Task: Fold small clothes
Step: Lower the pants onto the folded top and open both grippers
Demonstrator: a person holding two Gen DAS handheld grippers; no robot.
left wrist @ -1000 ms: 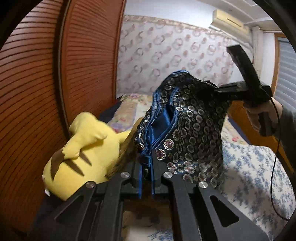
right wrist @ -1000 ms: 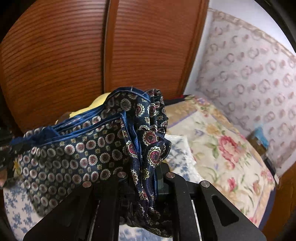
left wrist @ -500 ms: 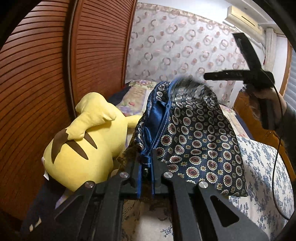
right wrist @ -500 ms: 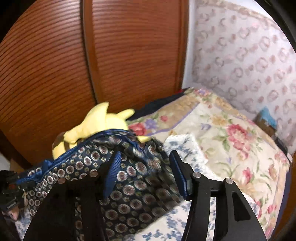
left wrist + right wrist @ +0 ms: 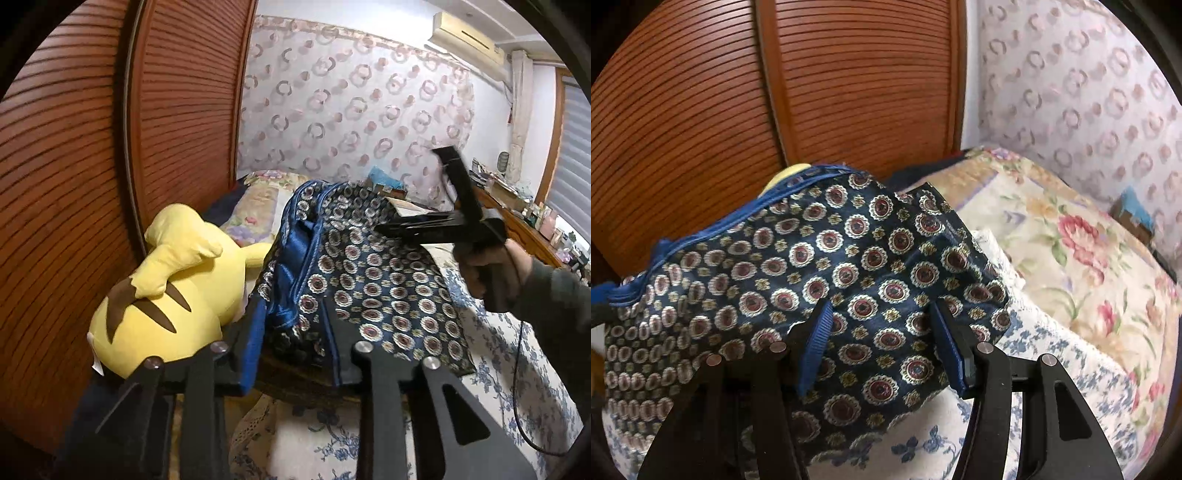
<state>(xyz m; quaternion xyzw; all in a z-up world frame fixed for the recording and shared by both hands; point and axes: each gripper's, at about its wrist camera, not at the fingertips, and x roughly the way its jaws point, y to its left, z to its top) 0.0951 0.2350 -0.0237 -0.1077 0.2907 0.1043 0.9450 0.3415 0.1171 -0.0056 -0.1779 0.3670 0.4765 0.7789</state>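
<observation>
With my left tongs (image 5: 295, 339) opening around the patterned garment's (image 5: 373, 280) bunched blue hem, and my right tongs (image 5: 882, 347) parted above its flat panel, that loosened hem may slump and undo the fold.

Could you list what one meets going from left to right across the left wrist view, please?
Ribbed brown wooden wardrobe door → yellow plush toy → navy medallion-patterned silky garment → black right gripper → person's hand.
</observation>
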